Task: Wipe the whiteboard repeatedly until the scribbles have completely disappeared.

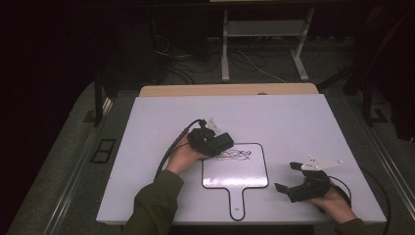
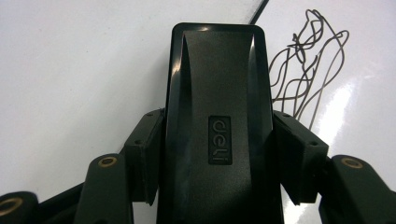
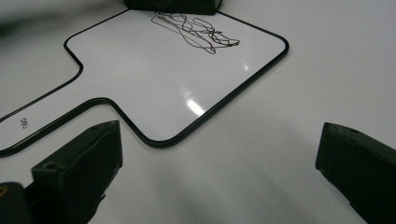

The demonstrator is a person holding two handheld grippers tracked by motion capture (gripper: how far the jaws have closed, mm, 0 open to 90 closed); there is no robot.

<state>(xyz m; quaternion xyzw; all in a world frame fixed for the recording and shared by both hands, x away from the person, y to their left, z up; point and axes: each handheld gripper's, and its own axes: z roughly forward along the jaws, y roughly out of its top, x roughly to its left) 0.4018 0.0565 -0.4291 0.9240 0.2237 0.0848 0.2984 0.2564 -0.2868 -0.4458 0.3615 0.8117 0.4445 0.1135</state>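
Eraser (image 2: pixel 217 135) clamped between left gripper (image 1: pixel 211 141) pads at whiteboard (image 1: pixel 235 174) top edge beside scribble (image 1: pixel 234 155): press flat, sweep across every line, with right gripper (image 1: pixel 293 180) wide open, empty, well apart.

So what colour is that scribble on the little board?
Black scribble, clearest in the right gripper view.

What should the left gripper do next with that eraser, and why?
Probably sweep the black eraser sideways over the scribble. The left gripper is shut on it at the top edge of the handheld whiteboard, and the marks beside it are unwiped.
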